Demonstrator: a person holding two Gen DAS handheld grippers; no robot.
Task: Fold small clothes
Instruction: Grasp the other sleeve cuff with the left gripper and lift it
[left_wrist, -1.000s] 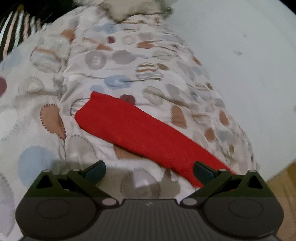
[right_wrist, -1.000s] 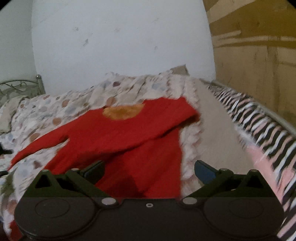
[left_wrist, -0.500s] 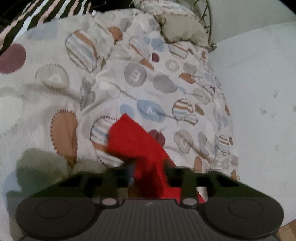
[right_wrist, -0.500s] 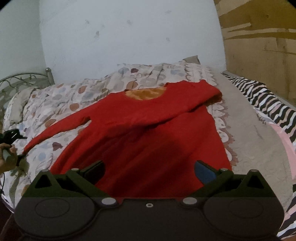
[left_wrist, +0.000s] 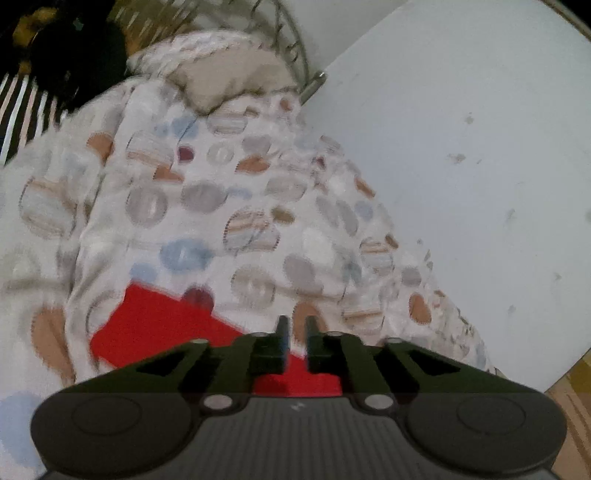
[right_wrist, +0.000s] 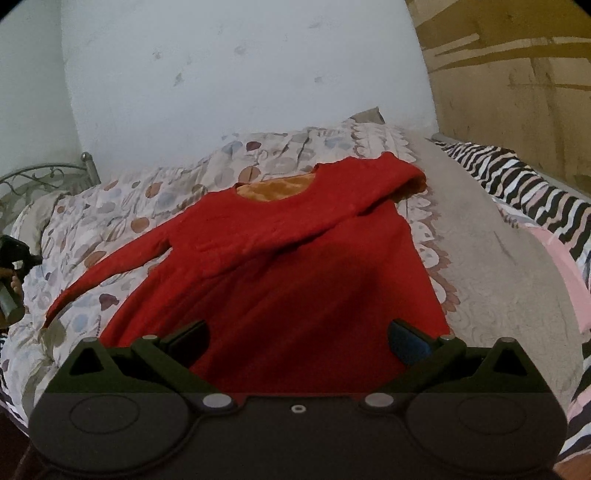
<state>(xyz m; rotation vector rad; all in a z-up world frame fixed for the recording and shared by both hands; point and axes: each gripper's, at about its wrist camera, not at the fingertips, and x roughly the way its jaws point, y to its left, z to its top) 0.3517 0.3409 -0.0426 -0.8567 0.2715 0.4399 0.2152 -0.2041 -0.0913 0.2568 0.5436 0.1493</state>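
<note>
Red top (right_wrist: 280, 280) lies flat on the bed's patterned quilt (right_wrist: 92, 221), one sleeve (left_wrist: 147, 325) stretched out toward the left gripper (left_wrist: 295, 328). Left fingers narrow, a slim gap between them, having just reopened a little; sleeve sits under them, can't tell if it's pinched. Right gripper (right_wrist: 299, 336) hovers over the hem, fingers wide, nothing held. Striped blanket (right_wrist: 517, 177) along the far side.

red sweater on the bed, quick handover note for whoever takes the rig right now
Left gripper: jaws narrow, just been opening slightly; outstretched sleeve shows low between them, grip unclear.
Right gripper: open, over the red sweater near its hem, holding nothing.
Done: other sleeve folded across the chest.
Left: fold the outstretched sleeve in, then the body.
</note>
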